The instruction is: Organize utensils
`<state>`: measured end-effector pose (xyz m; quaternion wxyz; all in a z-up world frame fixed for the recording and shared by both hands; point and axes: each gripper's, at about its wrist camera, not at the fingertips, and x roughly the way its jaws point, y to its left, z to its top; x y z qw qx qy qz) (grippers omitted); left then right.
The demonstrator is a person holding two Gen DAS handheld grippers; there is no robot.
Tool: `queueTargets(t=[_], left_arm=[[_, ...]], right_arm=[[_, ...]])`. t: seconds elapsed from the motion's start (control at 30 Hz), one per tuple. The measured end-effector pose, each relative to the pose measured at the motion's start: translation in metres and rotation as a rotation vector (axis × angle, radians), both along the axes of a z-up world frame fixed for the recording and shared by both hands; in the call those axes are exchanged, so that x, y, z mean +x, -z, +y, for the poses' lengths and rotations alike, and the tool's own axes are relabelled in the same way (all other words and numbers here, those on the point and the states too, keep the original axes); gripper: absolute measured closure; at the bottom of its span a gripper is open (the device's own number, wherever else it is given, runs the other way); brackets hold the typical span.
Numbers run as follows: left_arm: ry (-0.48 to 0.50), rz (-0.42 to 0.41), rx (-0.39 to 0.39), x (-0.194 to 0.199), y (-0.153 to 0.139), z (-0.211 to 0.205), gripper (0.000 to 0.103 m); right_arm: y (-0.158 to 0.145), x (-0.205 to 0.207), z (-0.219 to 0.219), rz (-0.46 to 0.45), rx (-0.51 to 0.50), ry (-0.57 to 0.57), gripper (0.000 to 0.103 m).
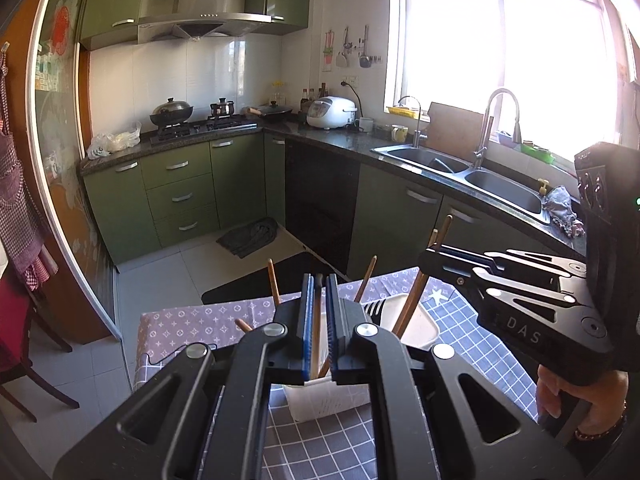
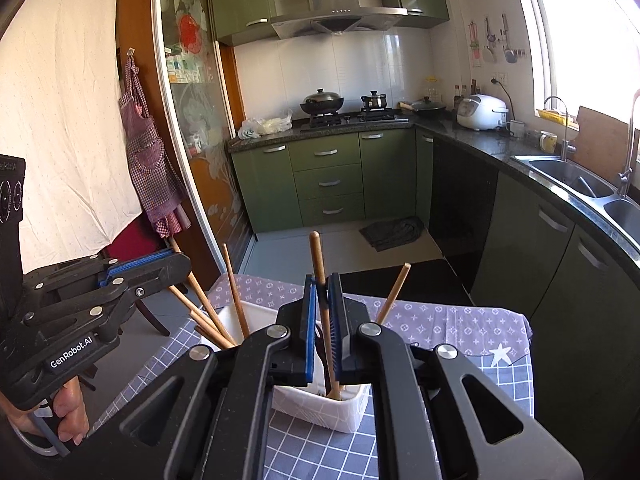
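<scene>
My left gripper (image 1: 319,284) is shut on a thin wooden utensil handle (image 1: 317,332) whose lower end stands in a white slotted holder (image 1: 324,400). Other wooden sticks (image 1: 273,280) lean in that holder. My right gripper (image 2: 322,284) is shut on a wooden-handled utensil (image 2: 318,252) that reaches down into a second white holder (image 2: 320,404). The left wrist view shows the right gripper (image 1: 430,256) over the second holder (image 1: 420,320), beside fork tines (image 1: 372,306). The right wrist view shows the left gripper (image 2: 180,260) above the first holder (image 2: 248,316) with its chopsticks (image 2: 236,292).
Both holders stand on a table with a grey grid cloth (image 1: 320,448) and a purple patterned cloth (image 1: 188,328). Beyond are green kitchen cabinets (image 1: 176,192), a stove with pots (image 1: 172,114), a steel sink (image 1: 480,176) and a dark floor mat (image 1: 248,236). A hand (image 1: 560,396) holds the right gripper.
</scene>
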<state>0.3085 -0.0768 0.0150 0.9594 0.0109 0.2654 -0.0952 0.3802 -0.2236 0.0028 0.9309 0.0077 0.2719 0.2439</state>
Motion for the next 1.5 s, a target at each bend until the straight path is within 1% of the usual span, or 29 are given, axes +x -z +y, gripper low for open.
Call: queueTargets(t=[0.07, 0.1, 0.13, 0.17, 0.23, 0.27, 0.33, 0.37, 0.4, 0.43, 0.47, 0.5, 0.53, 0.57, 0.6, 0.63, 0.67, 0.7, 0.73, 0.77, 0.83, 0.93, 1.1, 1.2, 1.37, 1.5], left_arm=[[0.002, 0.018, 0.003, 0.001, 0.007, 0.001, 0.097], [0.001, 0.023, 0.005, 0.000, 0.010, 0.001, 0.096], [0.002, 0.028, 0.006, -0.001, 0.012, 0.001, 0.095], [0.002, 0.030, 0.007, -0.003, 0.013, 0.002, 0.094], [0.000, 0.026, 0.005, -0.008, 0.012, 0.003, 0.091], [-0.001, 0.018, 0.003, -0.013, 0.009, 0.003, 0.087], [-0.005, -0.010, -0.002, -0.026, 0.002, 0.006, 0.077], [-0.009, -0.026, -0.006, -0.035, -0.002, 0.006, 0.065], [-0.012, -0.044, -0.011, -0.046, -0.005, 0.008, 0.050], [-0.015, -0.060, -0.014, -0.057, -0.008, 0.008, 0.037], [-0.019, -0.074, -0.012, -0.069, -0.009, 0.009, 0.034], [-0.022, -0.082, -0.006, -0.082, -0.009, 0.008, 0.031], [-0.022, -0.086, -0.001, -0.094, -0.008, 0.007, 0.026], [-0.017, -0.087, -0.004, -0.107, -0.005, 0.006, 0.022], [-0.011, -0.084, -0.009, -0.120, -0.002, 0.005, 0.017], [-0.008, -0.081, -0.014, -0.133, 0.002, 0.005, 0.014], [-0.007, -0.079, -0.017, -0.146, 0.006, 0.005, 0.014], [-0.007, -0.076, -0.015, -0.159, 0.011, 0.005, 0.014], [-0.009, -0.071, -0.011, -0.172, 0.016, 0.005, 0.012], [-0.014, -0.066, -0.012, -0.183, 0.020, 0.006, 0.010], [-0.023, -0.060, -0.021, -0.206, 0.026, 0.010, 0.009], [-0.056, -0.065, -0.025, -0.235, 0.031, 0.018, 0.007], [-0.103, -0.088, -0.035, -0.273, 0.028, 0.030, 0.007], [-0.113, -0.097, -0.051, -0.287, 0.025, 0.035, 0.007], [-0.145, -0.115, -0.018, -0.302, 0.023, 0.034, 0.007], [-0.163, -0.113, -0.021, -0.308, 0.027, 0.037, 0.007]], right_arm=[[0.007, -0.003, 0.000, 0.002, -0.011, 0.002, 0.095], [0.008, -0.005, 0.000, -0.001, -0.012, 0.004, 0.091], [0.009, -0.007, -0.001, -0.003, -0.012, 0.004, 0.082], [0.009, -0.010, -0.003, -0.006, -0.006, 0.007, 0.079], [0.004, -0.021, -0.009, -0.023, 0.004, 0.013, 0.077], [0.000, -0.029, -0.012, -0.036, 0.012, 0.017, 0.077], [-0.008, -0.046, -0.021, -0.062, 0.032, 0.029, 0.074], [-0.011, -0.056, -0.025, -0.073, 0.042, 0.034, 0.071], [-0.012, -0.068, -0.031, -0.082, 0.052, 0.040, 0.063], [-0.012, -0.081, -0.036, -0.088, 0.059, 0.045, 0.059], [-0.011, -0.096, -0.041, -0.092, 0.064, 0.051, 0.058], [-0.008, -0.110, -0.045, -0.094, 0.065, 0.058, 0.054], [-0.003, -0.123, -0.050, -0.094, 0.065, 0.064, 0.046], [0.002, -0.139, -0.054, -0.092, 0.064, 0.068, 0.042], [0.009, -0.152, -0.058, -0.087, 0.063, 0.072, 0.036], [0.016, -0.167, -0.063, -0.082, 0.061, 0.075, 0.030], [0.023, -0.181, -0.067, -0.078, 0.058, 0.080, 0.026], [0.030, -0.195, -0.070, -0.074, 0.056, 0.085, 0.015], [0.036, -0.208, -0.073, -0.073, 0.055, 0.083, 0.008], [0.042, -0.221, -0.076, -0.072, 0.050, 0.082, 0.005], [0.051, -0.245, -0.079, -0.067, 0.027, 0.084, 0.005], [0.053, -0.280, -0.083, -0.090, 0.002, 0.084, 0.005], [0.036, -0.335, -0.087, -0.179, -0.002, 0.101, 0.005], [0.024, -0.360, -0.089, -0.211, 0.020, 0.095, 0.005], [0.010, -0.382, -0.088, -0.244, 0.030, 0.093, 0.005], [0.008, -0.382, -0.086, -0.237, 0.022, 0.105, 0.005]])
